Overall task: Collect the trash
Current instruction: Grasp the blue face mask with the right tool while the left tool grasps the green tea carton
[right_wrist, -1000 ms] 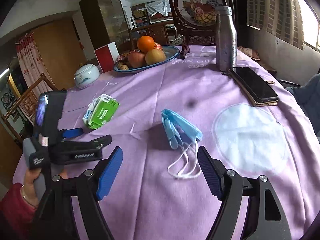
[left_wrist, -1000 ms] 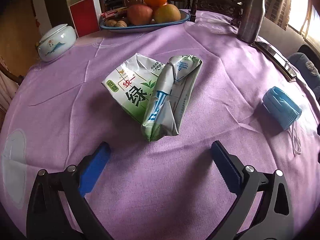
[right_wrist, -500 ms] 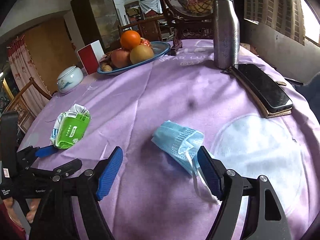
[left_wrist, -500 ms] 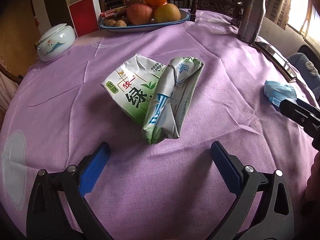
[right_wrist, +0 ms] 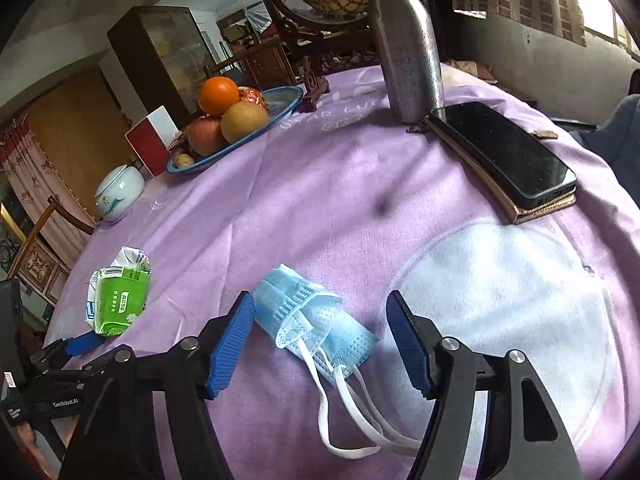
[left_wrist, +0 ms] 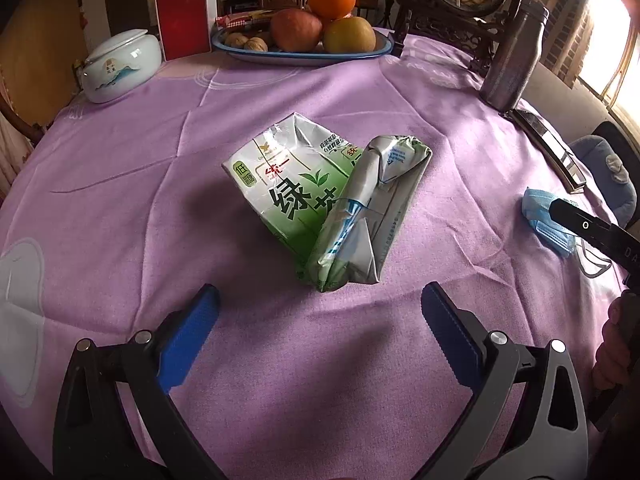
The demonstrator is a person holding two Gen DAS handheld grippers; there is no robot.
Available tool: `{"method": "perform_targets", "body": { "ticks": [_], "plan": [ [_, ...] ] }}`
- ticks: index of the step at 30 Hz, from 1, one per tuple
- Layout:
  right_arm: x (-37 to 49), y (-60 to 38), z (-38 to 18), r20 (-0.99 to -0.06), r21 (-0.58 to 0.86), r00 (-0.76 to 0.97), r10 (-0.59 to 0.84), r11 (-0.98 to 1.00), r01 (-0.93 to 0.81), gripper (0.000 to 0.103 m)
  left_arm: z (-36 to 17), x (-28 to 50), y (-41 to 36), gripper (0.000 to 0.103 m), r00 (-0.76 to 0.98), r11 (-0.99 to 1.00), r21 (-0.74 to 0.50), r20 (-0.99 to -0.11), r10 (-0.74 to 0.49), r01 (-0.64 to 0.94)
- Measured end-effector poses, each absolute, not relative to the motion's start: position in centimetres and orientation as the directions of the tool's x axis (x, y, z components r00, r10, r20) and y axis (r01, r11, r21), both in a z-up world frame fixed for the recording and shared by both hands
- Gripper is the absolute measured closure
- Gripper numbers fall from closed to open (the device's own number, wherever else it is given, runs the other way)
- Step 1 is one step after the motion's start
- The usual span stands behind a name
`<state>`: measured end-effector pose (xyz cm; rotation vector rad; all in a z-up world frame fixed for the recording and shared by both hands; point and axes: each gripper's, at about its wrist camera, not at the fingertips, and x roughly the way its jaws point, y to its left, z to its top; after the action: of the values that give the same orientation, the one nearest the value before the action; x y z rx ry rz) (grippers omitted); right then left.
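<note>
A crumpled green-and-white tea carton (left_wrist: 320, 200) lies mid-table on the purple cloth, just ahead of my left gripper (left_wrist: 318, 296), which is open and empty. In the right wrist view the same carton (right_wrist: 118, 300) sits at the left, with the left gripper (right_wrist: 76, 344) below it. A folded blue face mask (right_wrist: 312, 316) with white ear loops lies between the fingers of my right gripper (right_wrist: 320, 300). Its jaws are closing: the left pad (right_wrist: 236, 332) is at the mask's edge and the right pad stands apart from it. The left wrist view shows the mask (left_wrist: 540, 216) partly behind the right gripper's black finger (left_wrist: 588, 228).
At the back stand a fruit plate (right_wrist: 284, 100), a steel bottle (right_wrist: 408, 48), a red box (left_wrist: 184, 20) and a white lidded jar (left_wrist: 120, 68). A phone on a wallet (right_wrist: 508, 156) lies right of the mask. The table edge curves close on the right.
My right gripper has come forward and down until its fingers straddle the mask, and its jaws have narrowed. Its finger has entered the left wrist view. The left gripper has barely moved.
</note>
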<state>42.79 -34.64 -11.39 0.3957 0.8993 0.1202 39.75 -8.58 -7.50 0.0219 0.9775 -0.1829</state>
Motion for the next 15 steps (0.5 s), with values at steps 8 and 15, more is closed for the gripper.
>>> {"method": "perform_targets", "body": {
  "ticks": [8,15],
  "plan": [
    [42.6,-33.5,-11.6,-0.76,0.356,0.592,0.27,0.934,0.03,0.066,-6.4,39.5,-8.6,0.005,0.584,0.979,-0.07,-0.793,-0.17,0.19],
    [42.7,-33.7,-11.8,-0.757,0.373,0.587,0.286,0.927,0.029,0.065,-5.1,42.6,-9.6,0.005,0.569,0.964,-0.166,-0.781,-0.257,0.208]
  ]
}}
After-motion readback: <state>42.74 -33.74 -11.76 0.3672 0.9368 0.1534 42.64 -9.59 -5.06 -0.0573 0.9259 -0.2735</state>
